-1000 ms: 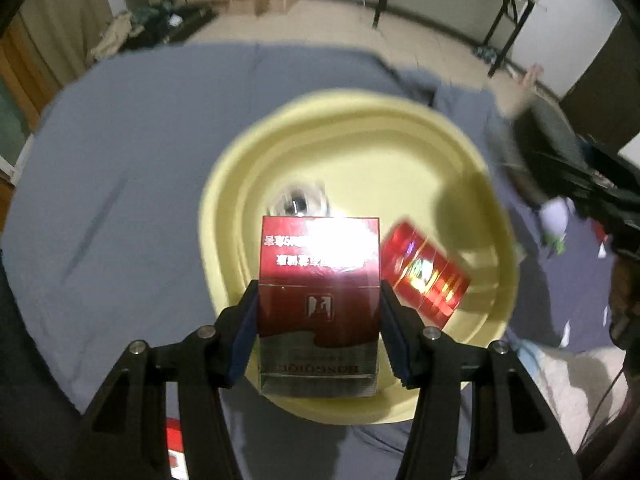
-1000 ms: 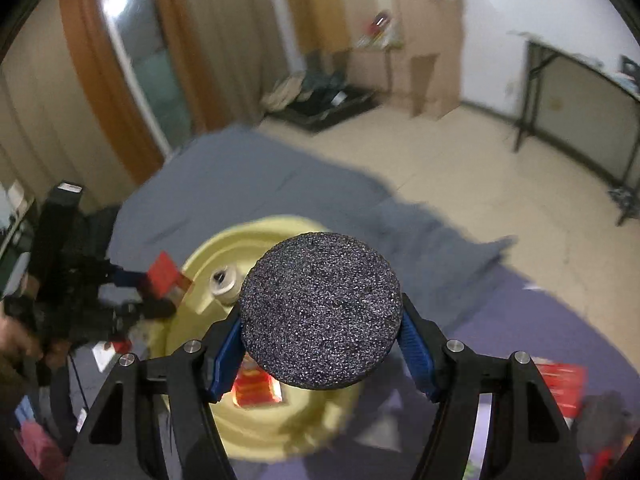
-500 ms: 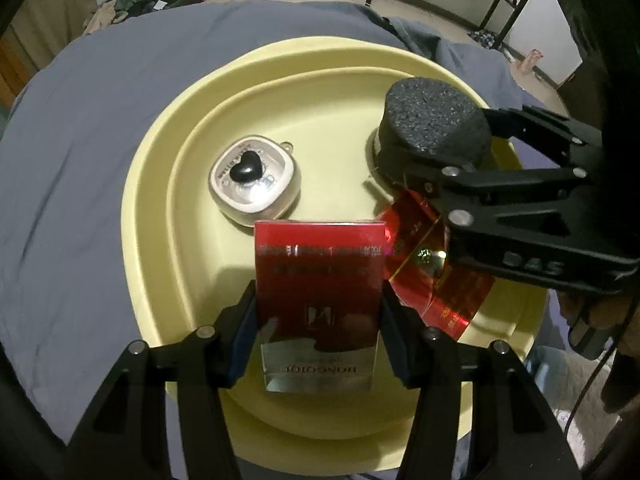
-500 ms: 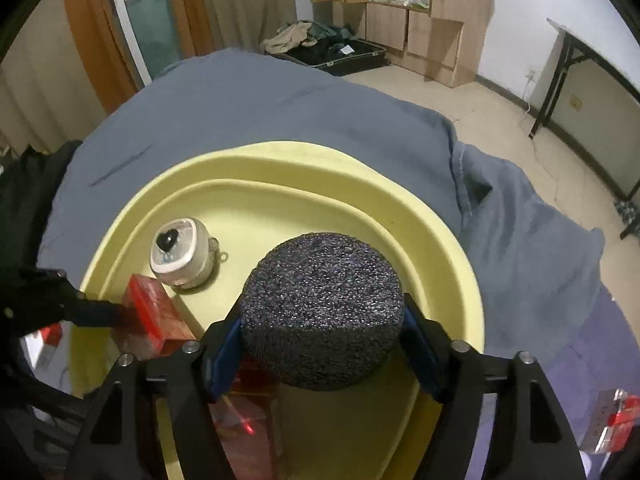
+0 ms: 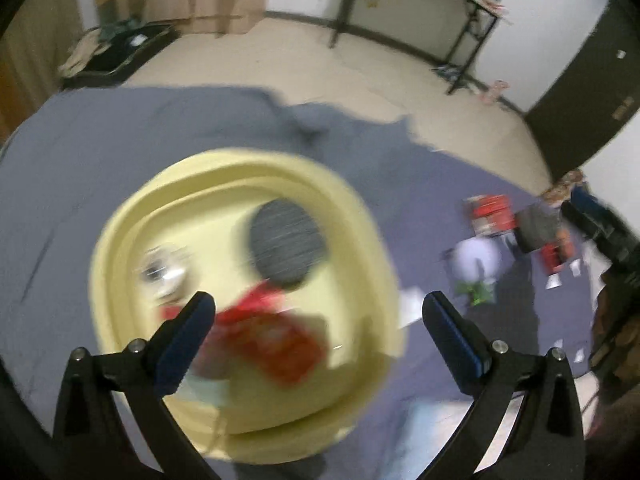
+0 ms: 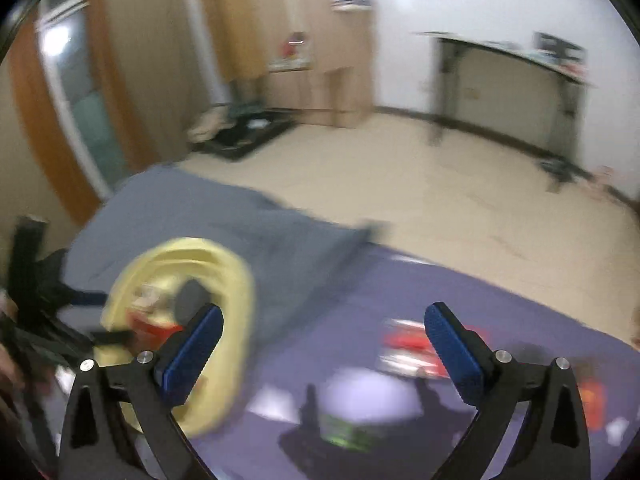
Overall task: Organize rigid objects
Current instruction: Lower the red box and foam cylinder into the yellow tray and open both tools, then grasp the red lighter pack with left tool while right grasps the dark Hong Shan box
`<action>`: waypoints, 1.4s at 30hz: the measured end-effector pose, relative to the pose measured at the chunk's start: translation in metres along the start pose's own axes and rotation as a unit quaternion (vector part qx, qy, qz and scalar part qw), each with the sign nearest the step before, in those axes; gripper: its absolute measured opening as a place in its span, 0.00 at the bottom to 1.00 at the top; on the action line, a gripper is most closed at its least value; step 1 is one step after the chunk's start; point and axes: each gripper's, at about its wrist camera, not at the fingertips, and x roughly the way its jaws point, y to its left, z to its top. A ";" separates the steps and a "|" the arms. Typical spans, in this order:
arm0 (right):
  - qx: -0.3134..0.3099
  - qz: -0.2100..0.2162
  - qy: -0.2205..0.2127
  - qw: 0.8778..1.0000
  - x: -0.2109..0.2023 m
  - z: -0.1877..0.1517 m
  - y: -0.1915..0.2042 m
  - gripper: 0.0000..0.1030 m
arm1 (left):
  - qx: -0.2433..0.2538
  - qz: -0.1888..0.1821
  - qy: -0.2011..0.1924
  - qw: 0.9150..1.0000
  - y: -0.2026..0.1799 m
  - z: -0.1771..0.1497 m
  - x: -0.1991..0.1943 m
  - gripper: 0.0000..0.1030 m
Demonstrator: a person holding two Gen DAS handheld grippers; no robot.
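Observation:
A yellow tray (image 5: 120, 240) lies on a grey-blue cloth. In it sit a black foam disc (image 5: 286, 246), a blurred round trinket (image 5: 164, 272) and red boxes (image 5: 276, 340). My left gripper (image 5: 318, 306) hangs above the tray's near right part, its jaws opening wide with nothing between them. In the right wrist view the same tray (image 6: 236, 280) is at the left, and my right gripper (image 6: 324, 320) has pulled off to its right, jaws opening wide and empty. Both views are motion-blurred.
More loose items lie on the purple cloth right of the tray: a red box (image 5: 490, 212), a pale rounded object with green (image 5: 476, 260), a dark item (image 5: 534, 228) and small white scraps. The same red box (image 6: 412, 348) shows ahead of my right gripper. Bare floor and a black-legged desk (image 5: 420, 0) lie beyond.
The left gripper let go of the red box, which now lies in the tray. The right gripper released the black foam disc into the tray and swung away to the right.

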 end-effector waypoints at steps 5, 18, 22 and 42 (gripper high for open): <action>0.033 -0.109 0.038 0.993 -0.034 -0.046 -0.123 1.00 | 0.006 -0.022 0.022 0.999 -0.093 0.038 0.029 1.00; 0.077 -0.089 0.062 0.991 0.001 -0.091 -0.195 1.00 | -0.030 0.004 0.096 0.995 -0.198 0.083 0.138 1.00; 0.063 -0.084 0.054 0.993 -0.009 -0.095 -0.206 1.00 | -0.029 0.014 0.096 0.995 -0.203 0.083 0.151 1.00; -0.001 -0.096 0.055 0.994 0.011 -0.095 -0.191 0.69 | -0.043 -0.020 0.100 0.994 -0.182 0.082 0.164 0.80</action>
